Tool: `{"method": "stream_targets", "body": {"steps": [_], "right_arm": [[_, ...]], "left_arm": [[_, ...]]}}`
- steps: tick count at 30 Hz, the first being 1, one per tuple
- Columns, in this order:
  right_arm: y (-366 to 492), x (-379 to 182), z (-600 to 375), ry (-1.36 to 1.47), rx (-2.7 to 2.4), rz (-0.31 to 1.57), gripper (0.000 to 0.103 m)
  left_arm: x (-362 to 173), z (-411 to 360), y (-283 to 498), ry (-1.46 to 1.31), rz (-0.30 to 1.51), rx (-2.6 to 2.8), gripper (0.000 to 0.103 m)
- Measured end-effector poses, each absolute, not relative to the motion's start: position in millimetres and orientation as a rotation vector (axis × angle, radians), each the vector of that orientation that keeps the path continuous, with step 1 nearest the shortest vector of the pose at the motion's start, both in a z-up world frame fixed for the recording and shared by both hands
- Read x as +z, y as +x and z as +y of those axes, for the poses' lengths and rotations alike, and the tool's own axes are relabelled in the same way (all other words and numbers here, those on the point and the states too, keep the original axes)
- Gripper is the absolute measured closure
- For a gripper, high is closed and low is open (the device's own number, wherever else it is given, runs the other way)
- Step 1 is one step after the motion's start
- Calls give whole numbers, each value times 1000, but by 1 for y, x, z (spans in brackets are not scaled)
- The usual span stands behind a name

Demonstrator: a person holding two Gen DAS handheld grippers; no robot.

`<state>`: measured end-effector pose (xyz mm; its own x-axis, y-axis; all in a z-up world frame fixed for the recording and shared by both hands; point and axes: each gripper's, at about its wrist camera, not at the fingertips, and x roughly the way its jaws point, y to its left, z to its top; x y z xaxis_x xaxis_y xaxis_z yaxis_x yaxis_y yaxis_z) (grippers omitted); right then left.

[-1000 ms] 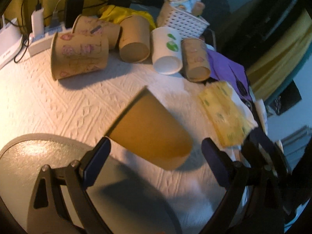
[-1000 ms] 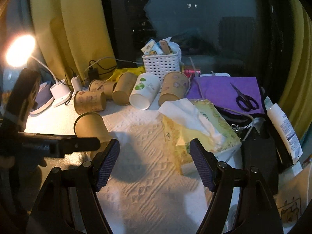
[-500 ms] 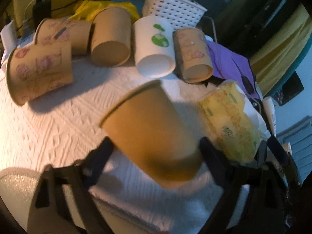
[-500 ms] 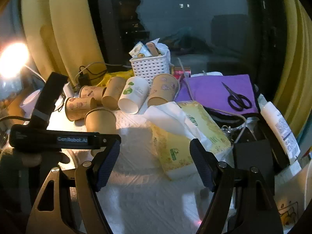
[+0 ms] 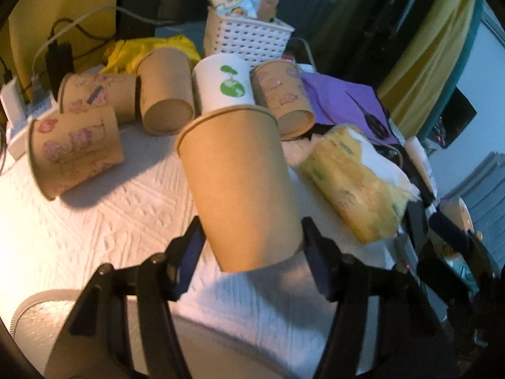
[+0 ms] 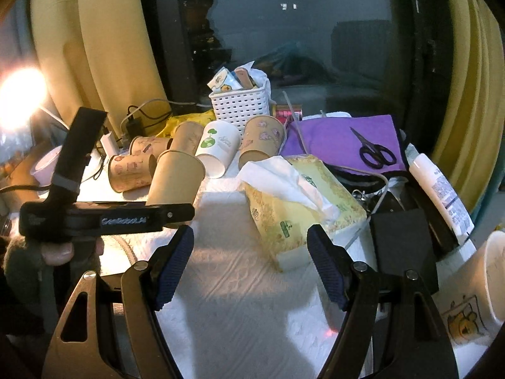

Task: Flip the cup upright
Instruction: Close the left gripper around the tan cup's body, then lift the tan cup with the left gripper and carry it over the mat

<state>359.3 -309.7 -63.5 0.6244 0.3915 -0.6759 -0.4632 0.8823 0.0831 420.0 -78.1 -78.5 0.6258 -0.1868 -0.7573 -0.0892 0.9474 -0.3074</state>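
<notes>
night window and yellow curtains behind a cluttered table point(image 6: 246, 309) with a white embossed cover, lamp glaring at the far left. going left to right along the back: five paper cups lying on their sides, two with pink prints point(image 5: 74, 151) point(image 5: 101, 93), one plain brown point(image 5: 165, 91), one white with a green logo point(image 5: 222, 83), one more pink print point(image 5: 282, 96), then one white basket point(image 5: 247, 36), one yellow tissue box point(image 5: 356, 186), one pair of scissors point(image 6: 375, 151) on purple cloth

the left gripper point(image 5: 249, 246) was pinching the plain kraft cup point(image 5: 240, 183) near its base, one pad on each side. cup was off the table, rim up and away from the claw, long axis leaning a bit left, so nearly upright but not set down yet. i'd guess it just needed the base brought level onto the cover

right gripper point(image 6: 251, 265) was spread wide with nothing in it, hovering near the tissue box, so the left was clearly the nearer one
</notes>
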Motion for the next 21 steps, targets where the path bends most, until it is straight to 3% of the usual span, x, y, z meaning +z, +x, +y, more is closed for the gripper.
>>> {"method": "stream_targets", "body": {"steps": [21], "right_arm": [[269,-31,-264,-82,518,730,25]], "left_arm": [[-57,-45,264,-323,776,-135,41]]}}
